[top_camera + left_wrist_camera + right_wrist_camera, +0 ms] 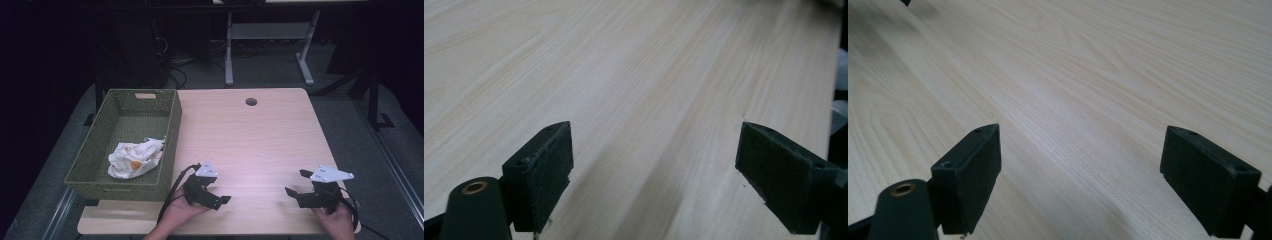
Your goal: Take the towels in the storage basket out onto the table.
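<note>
Crumpled white cloth (135,158) inside green basket (168,140)

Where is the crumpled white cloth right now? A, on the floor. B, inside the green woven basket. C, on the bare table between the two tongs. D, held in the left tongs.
B: the crumpled white cloth lies inside the green woven basket at the table's left, apart from both tongs.

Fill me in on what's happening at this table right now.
A person sits at a light wooden table with a two-jaw gripper in each hand. The left gripper and the right gripper both rest near the table's near edge, jaws open and nothing between them. At the left side stands a green woven basket with a crumpled white cloth inside it, bearing an orange patch. Neither gripper touches the basket or the cloth.
</note>
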